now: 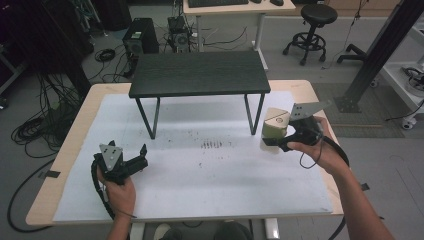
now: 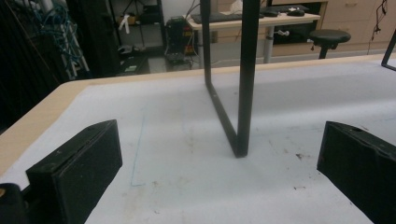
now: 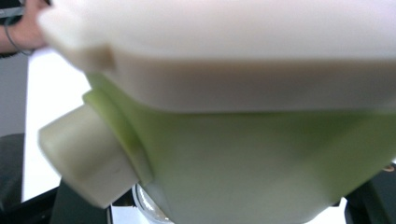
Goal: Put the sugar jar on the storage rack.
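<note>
At table right, our right gripper (image 1: 280, 136) clamps the box (image 1: 275, 125): rigid, light plastic, likely slippery. We judge its flat sides the best hold; left gripper (image 1: 141, 154) jaws gape empty.

My left gripper (image 2: 219, 182) sits with jaws wide apart. Ahead, a black table leg (image 2: 246, 79) stands on the white mat (image 2: 177, 140).

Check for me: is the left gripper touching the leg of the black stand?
Apart. In the left gripper view, bare white mat separates the stand leg from both open jaws of the left gripper; the leg stands farther off, ahead of them.
</note>
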The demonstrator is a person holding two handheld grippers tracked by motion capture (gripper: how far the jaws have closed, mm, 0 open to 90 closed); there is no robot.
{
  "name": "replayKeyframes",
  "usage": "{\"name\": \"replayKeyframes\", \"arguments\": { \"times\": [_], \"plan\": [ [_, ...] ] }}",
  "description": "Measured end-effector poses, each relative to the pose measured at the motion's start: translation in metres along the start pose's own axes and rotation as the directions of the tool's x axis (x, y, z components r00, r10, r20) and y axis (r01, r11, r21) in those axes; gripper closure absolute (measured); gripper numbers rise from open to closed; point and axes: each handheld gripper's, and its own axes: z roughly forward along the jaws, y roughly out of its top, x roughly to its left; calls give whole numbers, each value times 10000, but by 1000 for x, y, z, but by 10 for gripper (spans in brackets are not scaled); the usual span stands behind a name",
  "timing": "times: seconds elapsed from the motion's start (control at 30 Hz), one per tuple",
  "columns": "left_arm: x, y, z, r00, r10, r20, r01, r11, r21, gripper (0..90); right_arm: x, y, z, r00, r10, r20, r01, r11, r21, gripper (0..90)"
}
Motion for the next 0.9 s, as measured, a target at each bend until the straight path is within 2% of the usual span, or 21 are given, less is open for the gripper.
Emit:
{"name": "replayKeyframes", "arguments": {
  "times": [0.53, 0.73, 0.9],
  "plan": [
    [1, 0, -2, 9999, -91, 101, 93, 9998, -148, 2, 5, 71, -36, 9996, -211, 173, 218, 9990, -385, 298],
    [0, 0, -2, 9999, -106, 122, 108, 9998, -163, 2, 4, 98, -42, 9995, -253, 205, 264, 9980, -569, 298],
    [1, 0, -2, 9999, -93, 111, 95, 9998, -174, 2, 3, 117, -40, 9991, -364, 203, 376, 9975, -606, 298]
  ]
}}
